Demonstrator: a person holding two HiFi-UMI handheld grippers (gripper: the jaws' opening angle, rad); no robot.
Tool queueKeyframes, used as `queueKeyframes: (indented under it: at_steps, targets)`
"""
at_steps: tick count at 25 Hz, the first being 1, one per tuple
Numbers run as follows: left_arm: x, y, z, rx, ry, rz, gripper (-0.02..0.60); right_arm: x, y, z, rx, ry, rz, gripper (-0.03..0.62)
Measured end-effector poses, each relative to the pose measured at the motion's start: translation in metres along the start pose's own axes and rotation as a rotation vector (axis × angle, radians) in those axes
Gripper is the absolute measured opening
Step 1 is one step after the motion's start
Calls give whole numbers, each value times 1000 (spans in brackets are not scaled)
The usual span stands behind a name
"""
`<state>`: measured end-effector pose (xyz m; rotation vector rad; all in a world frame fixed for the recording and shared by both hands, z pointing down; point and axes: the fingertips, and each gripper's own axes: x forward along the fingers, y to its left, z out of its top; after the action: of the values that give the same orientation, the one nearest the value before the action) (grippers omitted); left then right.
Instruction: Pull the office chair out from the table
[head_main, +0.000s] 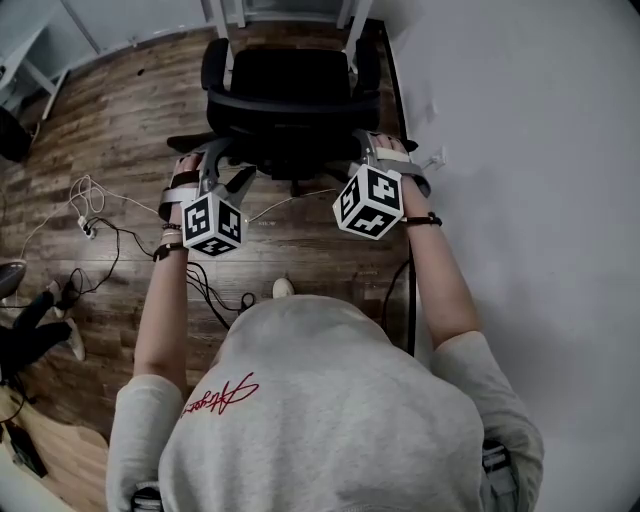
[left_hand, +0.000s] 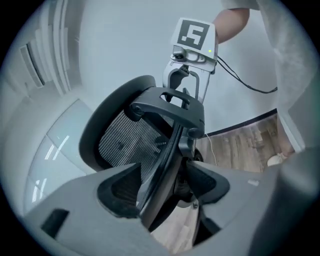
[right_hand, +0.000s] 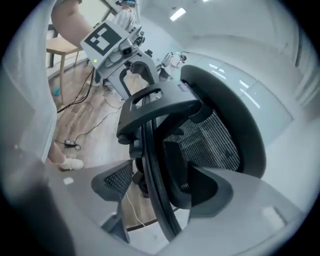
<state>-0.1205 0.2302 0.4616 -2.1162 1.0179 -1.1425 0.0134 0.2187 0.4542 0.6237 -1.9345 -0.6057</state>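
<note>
Head view: the office chair (head_main: 290, 90) stands at the far edge of the wooden floor (head_main: 110, 130), close to the right-hand wall (head_main: 520, 150), its backrest toward the person.

Left gripper view: the left gripper (left_hand: 160, 182) gapes wide, with the backrest rim between its jaws, unclamped.

Right gripper view: the right gripper (right_hand: 160, 185) is equally wide around the rim, not gripping it.

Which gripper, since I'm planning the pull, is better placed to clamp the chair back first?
Right, narrowly. The right gripper is open, astride the rim of the office chair, which runs centred and deep between its jaws. The left gripper, also open, straddles the back's other edge about equally.
</note>
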Motion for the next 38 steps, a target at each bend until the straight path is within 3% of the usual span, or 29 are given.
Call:
queueKeyframes:
  at_steps: [6, 12, 20, 28, 38]
  targets:
    - [-15, 16, 6, -155, -81, 81, 282, -16, -8, 16, 181, -105, -102, 321]
    - [-26, 23, 14, -304, -154, 106, 261, -38, -22, 31, 352, -221, -164, 288]
    - [-44, 36, 40, -465, -260, 146, 245, -61, -34, 42, 602, -385, -175, 258]
    - [-66, 65, 58, -673, -390, 214, 195, -81, -45, 49, 715, -472, -209, 209]
    - [-76, 78, 66, -686, -403, 273, 138, -97, -53, 54, 748, -526, -280, 130]
